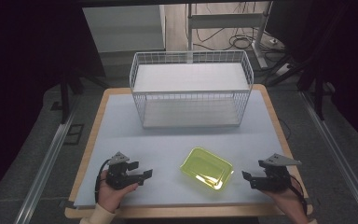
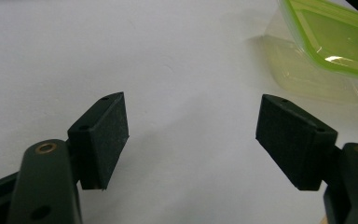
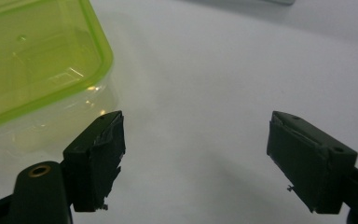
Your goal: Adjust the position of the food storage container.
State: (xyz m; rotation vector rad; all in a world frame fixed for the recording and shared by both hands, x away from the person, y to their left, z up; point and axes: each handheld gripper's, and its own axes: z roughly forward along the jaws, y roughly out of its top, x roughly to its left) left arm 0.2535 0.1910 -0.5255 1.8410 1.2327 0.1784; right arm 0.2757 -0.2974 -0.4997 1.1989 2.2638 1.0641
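Note:
A clear plastic box with a yellow-green lid [image 1: 207,168] lies on the pale table top [image 1: 168,140], near the front and right of centre. My left gripper [image 1: 143,171] rests low at the front left, open, its jaws pointing right toward the box with nothing between them. In the left gripper view the box [image 2: 328,42] sits at the upper right, beyond the open gripper [image 2: 193,135]. My right gripper [image 1: 248,179] is at the front right, open, aimed left at the box. The right gripper view has the box [image 3: 32,60] at upper left, just past the left pad [image 3: 100,158] of the gripper [image 3: 196,158].
A white wire basket [image 1: 191,88] with a shelf stands at the back of the table. The table's wooden rim [image 1: 88,140] runs round the pale top. Metal rails [image 1: 46,163] flank the table on the floor; cables and a desk leg [image 1: 261,42] lie behind.

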